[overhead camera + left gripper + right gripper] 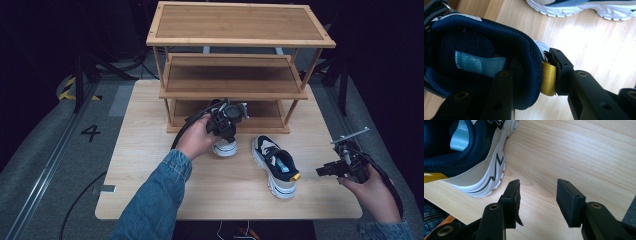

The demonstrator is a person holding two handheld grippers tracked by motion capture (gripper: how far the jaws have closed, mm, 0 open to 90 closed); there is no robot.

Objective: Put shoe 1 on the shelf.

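left gripper (537,82) – clamped on heel collar of held sneaker (474,62), just before rack (235,95) bottom shelf | right gripper (537,202) – jaws apart, empty | second sneaker (276,165) on table (150,175) just left of it, toe toward rack

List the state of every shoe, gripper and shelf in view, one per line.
Left gripper: shut on the heel of the left shoe.
Left shoe: held by its heel collar, in front of the rack.
Right shoe: upright on the table, free.
Right gripper: open, holds nothing.
Shoe rack: upright, upper shelves bare.
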